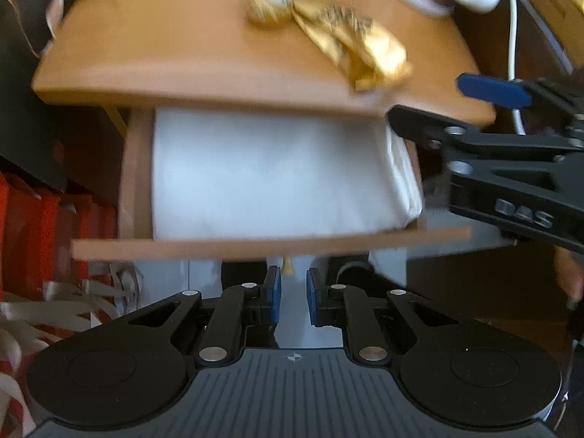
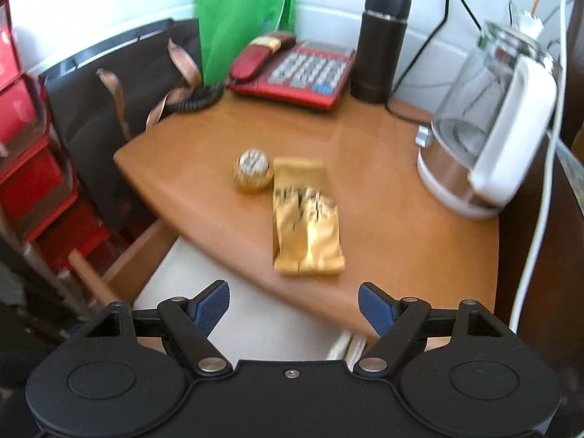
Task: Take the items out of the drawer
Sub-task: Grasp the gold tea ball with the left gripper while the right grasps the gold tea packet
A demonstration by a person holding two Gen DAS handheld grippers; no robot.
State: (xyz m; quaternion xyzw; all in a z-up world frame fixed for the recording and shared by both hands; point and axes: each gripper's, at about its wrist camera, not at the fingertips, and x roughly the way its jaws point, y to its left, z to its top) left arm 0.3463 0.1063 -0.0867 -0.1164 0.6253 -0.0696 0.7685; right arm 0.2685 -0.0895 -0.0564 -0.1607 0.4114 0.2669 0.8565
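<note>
The wooden drawer [image 1: 270, 246] stands pulled out under the tabletop [image 1: 175, 47], with a folded white cloth [image 1: 270, 175] filling it. A gold foil pouch [image 2: 306, 219] and a small round gold tin [image 2: 253, 171] lie on the tabletop; both also show in the left wrist view, the pouch [image 1: 350, 36] and the tin [image 1: 272, 0]. My left gripper [image 1: 291, 294] is in front of the drawer front near its small knob [image 1: 288, 264], jaws slightly apart and empty. My right gripper [image 2: 294, 308] is open and empty above the drawer's right side; it shows in the left wrist view [image 1: 438, 109].
A red telephone [image 2: 292, 69], a dark flask [image 2: 379, 43], a green bag [image 2: 244, 14] and a glass kettle [image 2: 485, 138] stand at the back of the tabletop. Red boxes [image 2: 33, 153] and a dark bag [image 2: 106, 116] stand left of the table.
</note>
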